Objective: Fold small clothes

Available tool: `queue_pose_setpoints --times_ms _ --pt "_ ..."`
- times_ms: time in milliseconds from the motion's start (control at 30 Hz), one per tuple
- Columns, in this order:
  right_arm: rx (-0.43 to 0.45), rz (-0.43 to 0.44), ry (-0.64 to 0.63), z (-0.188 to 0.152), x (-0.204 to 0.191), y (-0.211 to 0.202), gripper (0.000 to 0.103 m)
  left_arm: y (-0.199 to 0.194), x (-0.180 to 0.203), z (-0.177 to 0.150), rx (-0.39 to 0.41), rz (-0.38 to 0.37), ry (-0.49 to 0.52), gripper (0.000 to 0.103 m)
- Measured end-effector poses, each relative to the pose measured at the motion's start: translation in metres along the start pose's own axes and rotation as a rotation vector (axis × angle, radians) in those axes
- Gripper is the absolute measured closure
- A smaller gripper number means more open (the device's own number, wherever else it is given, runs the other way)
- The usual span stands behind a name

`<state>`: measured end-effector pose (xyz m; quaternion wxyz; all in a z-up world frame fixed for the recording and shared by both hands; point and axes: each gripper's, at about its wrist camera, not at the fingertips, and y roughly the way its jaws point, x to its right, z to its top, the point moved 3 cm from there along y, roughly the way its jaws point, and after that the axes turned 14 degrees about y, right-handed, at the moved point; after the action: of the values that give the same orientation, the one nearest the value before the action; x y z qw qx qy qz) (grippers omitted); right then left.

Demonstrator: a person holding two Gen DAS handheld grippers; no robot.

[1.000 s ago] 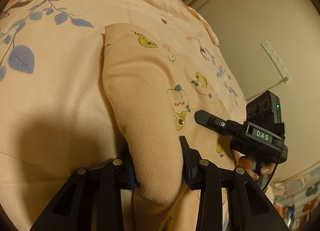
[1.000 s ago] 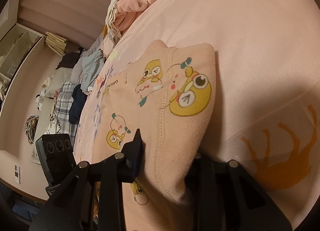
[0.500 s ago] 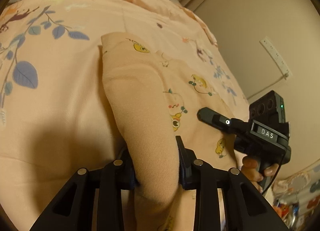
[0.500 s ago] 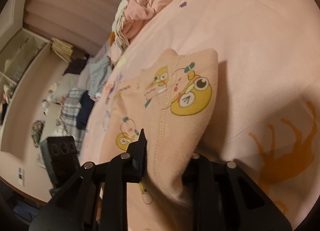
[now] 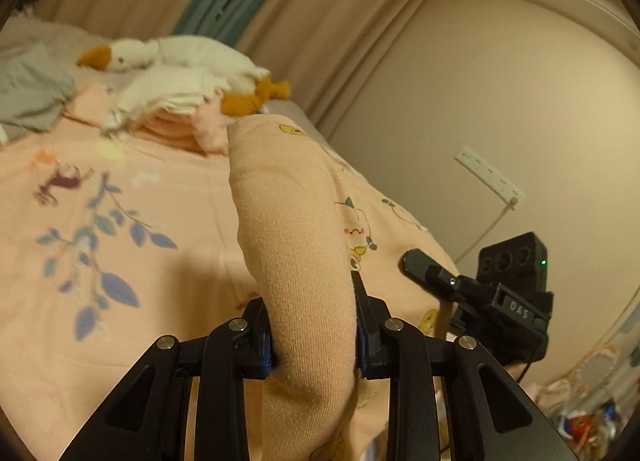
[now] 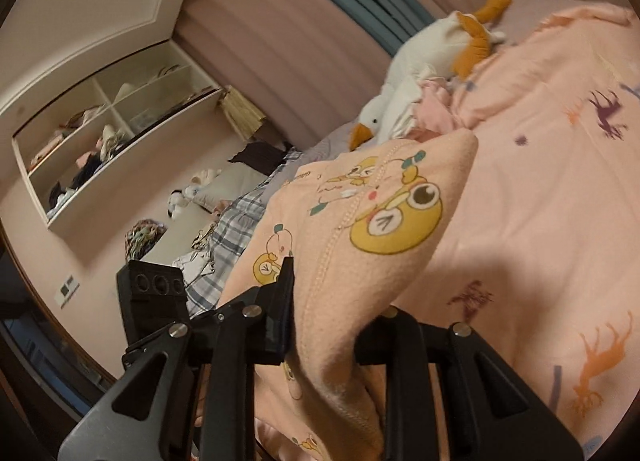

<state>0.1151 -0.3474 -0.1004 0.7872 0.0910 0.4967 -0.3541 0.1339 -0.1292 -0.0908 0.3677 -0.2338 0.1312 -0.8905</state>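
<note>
A small peach garment (image 5: 296, 245) printed with yellow cartoon ducks is held up off the pink bedspread (image 5: 100, 221). My left gripper (image 5: 314, 325) is shut on one thick fold of it. My right gripper (image 6: 332, 313) is shut on another edge of the same garment (image 6: 360, 229), where a large duck print shows. The right gripper also shows in the left wrist view (image 5: 480, 301), to the right of the garment. The left gripper's camera block shows in the right wrist view (image 6: 154, 293), at lower left. The lower part of the garment hangs below both grippers, out of sight.
A white plush goose (image 5: 180, 61) lies on a pile of folded pink clothes (image 5: 172, 129) at the head of the bed; it also shows in the right wrist view (image 6: 420, 73). Plaid and grey clothes (image 6: 228, 237) lie at the bed's left. A wall shelf (image 6: 100, 137) and curtains (image 5: 280, 21) stand behind.
Both grippers have lifted the garment up off the bedspread and tilted upward, so the goose, curtains and walls have come into view. Both stay shut on the garment.
</note>
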Motion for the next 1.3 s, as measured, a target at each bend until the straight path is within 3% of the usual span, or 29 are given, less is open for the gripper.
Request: queue_pose_setpoints --times_ms 300,767,1300 --pt "-0.061 -0.004 -0.048 -0.007 -0.016 0.033 0.080 -0.022 -0.007 -0.001 -0.012 0.159 0.048 0.075" --pt "-0.135 0.045 -0.091 -0.024 -0.044 0.075 0.080 -0.063 -0.031 -0.005 0.007 0.262 0.018 0.075" --pt "-0.226 0.034 -0.136 -0.048 -0.064 0.122 0.079 -0.090 -0.063 -0.010 0.008 0.363 -0.010 0.075"
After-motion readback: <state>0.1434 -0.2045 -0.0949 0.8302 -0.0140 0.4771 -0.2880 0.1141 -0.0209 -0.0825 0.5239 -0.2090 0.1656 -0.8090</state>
